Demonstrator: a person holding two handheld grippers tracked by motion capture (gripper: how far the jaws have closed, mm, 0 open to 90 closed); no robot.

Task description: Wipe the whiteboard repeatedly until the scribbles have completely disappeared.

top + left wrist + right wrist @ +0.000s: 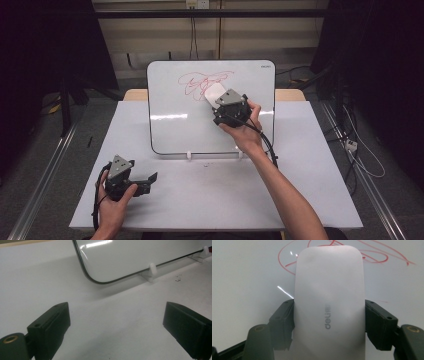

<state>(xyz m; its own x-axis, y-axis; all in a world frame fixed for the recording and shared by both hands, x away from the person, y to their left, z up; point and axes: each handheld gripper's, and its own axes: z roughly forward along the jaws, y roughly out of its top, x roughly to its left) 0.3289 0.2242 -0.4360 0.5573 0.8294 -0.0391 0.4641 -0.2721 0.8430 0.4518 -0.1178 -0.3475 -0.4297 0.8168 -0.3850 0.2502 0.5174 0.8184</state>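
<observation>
The right gripper point(216, 98) clamps the white eraser point(329, 302) against the whiteboard point(170, 100), on the red scribble point(197, 80). Its own view shows the eraser's printed logo. The left gripper point(150, 179) rests open on the near-left table point(225, 200).

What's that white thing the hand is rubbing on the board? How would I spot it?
Find the whiteboard standing on the table, then the red scribble near its top. At the scribble, the right gripper is shut on the eraser: a smooth, rounded white block with small grey lettering, the one solid thing against the board.
</observation>
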